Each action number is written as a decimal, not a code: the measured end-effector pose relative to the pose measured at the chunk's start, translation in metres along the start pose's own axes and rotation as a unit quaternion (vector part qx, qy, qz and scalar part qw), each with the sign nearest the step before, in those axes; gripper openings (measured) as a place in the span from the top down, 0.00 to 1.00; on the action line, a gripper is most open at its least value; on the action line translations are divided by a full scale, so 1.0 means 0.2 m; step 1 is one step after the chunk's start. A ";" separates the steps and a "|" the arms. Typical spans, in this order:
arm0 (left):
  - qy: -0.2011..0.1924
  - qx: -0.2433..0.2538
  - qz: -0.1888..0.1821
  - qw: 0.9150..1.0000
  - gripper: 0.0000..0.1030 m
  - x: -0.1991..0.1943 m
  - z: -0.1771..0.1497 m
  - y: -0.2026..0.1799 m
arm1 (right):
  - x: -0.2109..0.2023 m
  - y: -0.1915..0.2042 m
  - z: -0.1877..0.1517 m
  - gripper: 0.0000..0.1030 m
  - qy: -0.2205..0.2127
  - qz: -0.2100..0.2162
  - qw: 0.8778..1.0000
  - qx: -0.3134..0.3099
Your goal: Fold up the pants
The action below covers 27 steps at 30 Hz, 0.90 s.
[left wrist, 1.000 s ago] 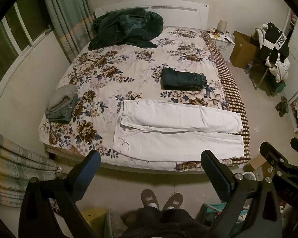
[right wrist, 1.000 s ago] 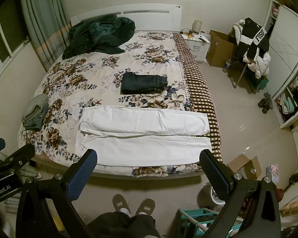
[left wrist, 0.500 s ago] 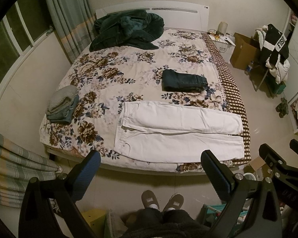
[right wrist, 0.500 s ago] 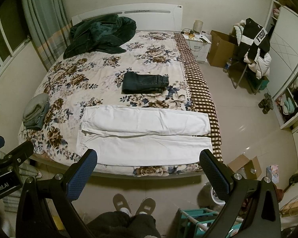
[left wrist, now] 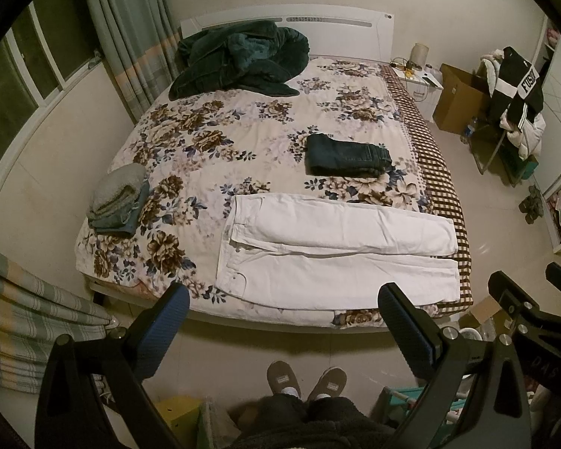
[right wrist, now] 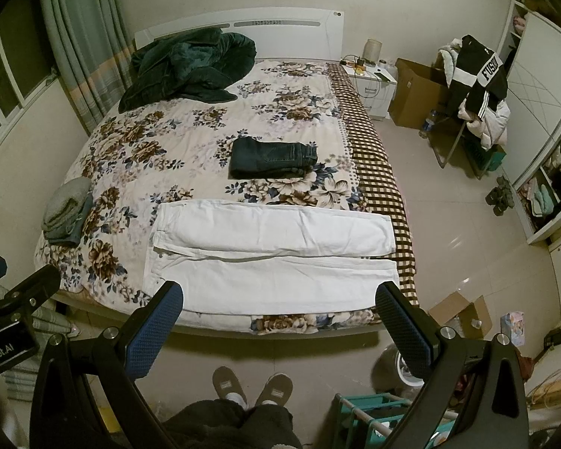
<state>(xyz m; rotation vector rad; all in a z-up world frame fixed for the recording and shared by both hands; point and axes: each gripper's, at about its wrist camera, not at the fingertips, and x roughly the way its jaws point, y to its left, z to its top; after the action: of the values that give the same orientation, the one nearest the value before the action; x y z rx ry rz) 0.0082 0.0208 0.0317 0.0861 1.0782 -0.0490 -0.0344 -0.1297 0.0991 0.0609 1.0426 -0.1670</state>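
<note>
On the floral bed (left wrist: 213, 142), white pants (left wrist: 336, 250) lie beyond both spread, empty hand-held grippers (left wrist: 284, 310) (right wrist: 280, 307).

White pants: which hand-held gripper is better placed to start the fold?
Neither clearly: both hang open above the floor, short of the bed. The left gripper lines up nearer the waistband, the right gripper nearer the cuffs of the white pants. Probably left takes waist, right takes cuffs.

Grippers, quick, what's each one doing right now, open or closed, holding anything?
Left gripper: open, empty, above the floor short of the white pants.
Right gripper: open, empty.
</note>
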 end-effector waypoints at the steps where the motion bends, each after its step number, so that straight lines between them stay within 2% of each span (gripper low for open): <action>1: 0.000 0.000 0.000 1.000 0.00 0.01 -0.01 -0.01 | 0.00 0.00 0.00 0.00 0.000 0.000 1.000 0.000; 27: -0.001 -0.001 -0.002 1.000 0.00 0.00 0.01 0.00 | -0.01 0.03 -0.03 0.00 0.004 -0.002 1.000 -0.001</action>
<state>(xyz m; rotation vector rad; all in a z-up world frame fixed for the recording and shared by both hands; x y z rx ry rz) 0.0098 0.0197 0.0327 0.0820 1.0771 -0.0514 -0.0390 -0.1227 0.0981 0.0586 1.0510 -0.1689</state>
